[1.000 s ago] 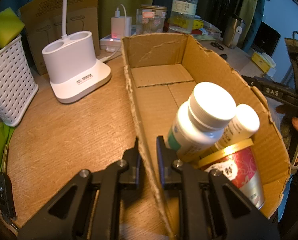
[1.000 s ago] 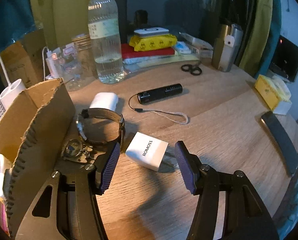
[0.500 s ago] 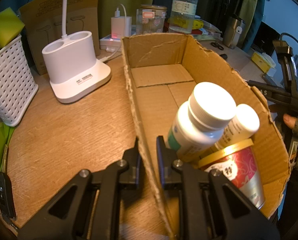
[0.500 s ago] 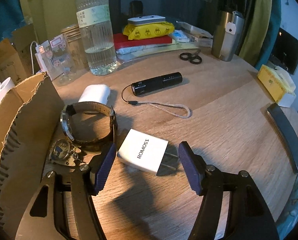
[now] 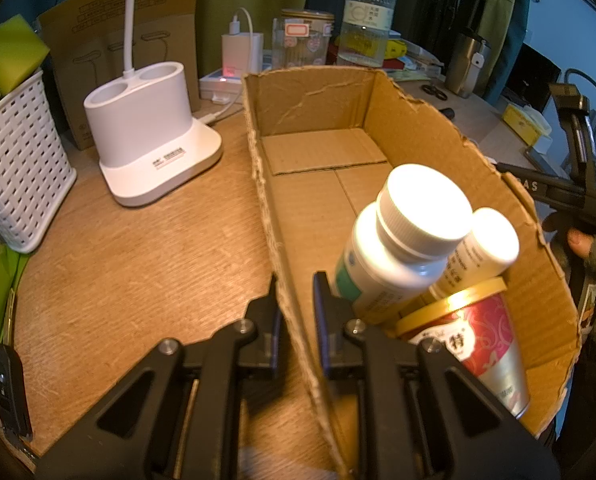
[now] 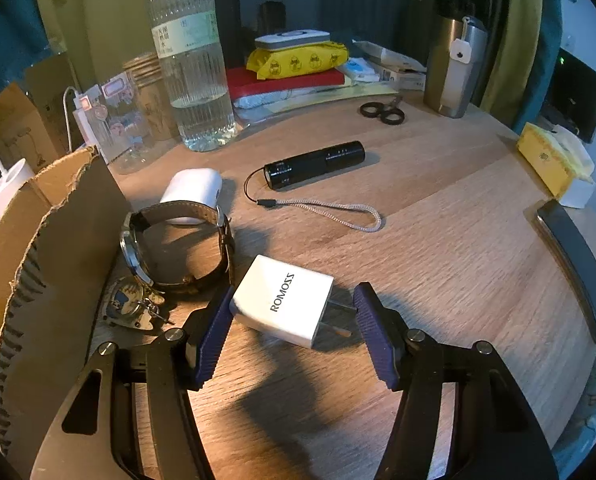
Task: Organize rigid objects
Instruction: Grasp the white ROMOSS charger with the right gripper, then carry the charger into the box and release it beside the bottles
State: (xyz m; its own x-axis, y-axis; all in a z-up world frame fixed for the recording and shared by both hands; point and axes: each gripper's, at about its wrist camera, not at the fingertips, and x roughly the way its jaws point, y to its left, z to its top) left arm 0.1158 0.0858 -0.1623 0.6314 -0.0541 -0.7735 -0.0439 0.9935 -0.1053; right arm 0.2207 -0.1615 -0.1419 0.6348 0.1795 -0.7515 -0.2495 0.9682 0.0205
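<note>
A white ROMOSS charger (image 6: 284, 301) lies flat on the wooden table, prongs pointing right. Just left, a leather-strapped watch (image 6: 178, 248) stands on edge beside the cardboard box (image 6: 54, 240).

Warm overhead light, glare on bottle caps (image 5: 423, 204), fisheye-warped dark edges.

Warm light is pooling on the round light-wood table (image 6: 437, 240) — the grain is glowing orange near the middle. Behind it, olive-green and teal fabric (image 6: 513, 32) is hanging against a dim blue-grey wall (image 5: 557, 12).
</note>
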